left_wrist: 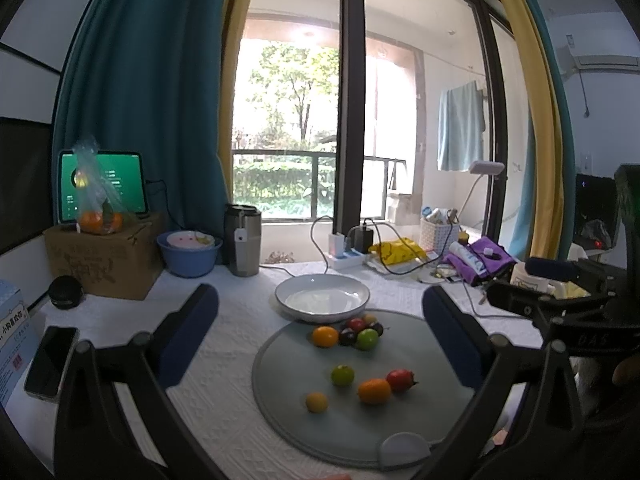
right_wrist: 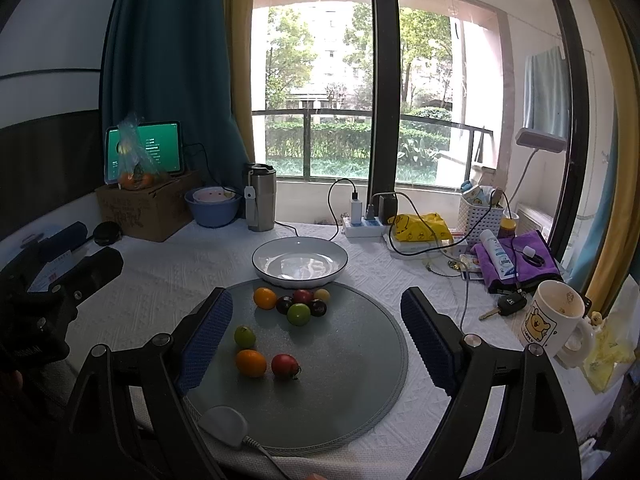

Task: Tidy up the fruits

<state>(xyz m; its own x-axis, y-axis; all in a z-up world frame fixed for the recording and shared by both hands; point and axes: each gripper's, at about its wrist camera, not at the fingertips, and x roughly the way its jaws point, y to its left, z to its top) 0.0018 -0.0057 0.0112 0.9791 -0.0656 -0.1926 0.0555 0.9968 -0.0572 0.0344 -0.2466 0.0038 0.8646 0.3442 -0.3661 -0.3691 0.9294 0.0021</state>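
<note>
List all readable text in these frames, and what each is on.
"I LOVE U": mug, under the bear picture.
"DAS": right gripper body, faint; a guess.
"小狗喜欢你": blue box, partly cut off.
Tablet screen text: too small to read.
Cardboard box print: too blurred.
Spray bottle label: too small.
Left gripper body marking: unreadable.

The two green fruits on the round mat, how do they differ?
The far green fruit sits packed in a cluster, touching dark fruits, just before the white plate. The near green fruit looks smaller and yellower, and lies apart, close to an orange fruit. Both are round, glossy and rest on the grey mat.
</note>
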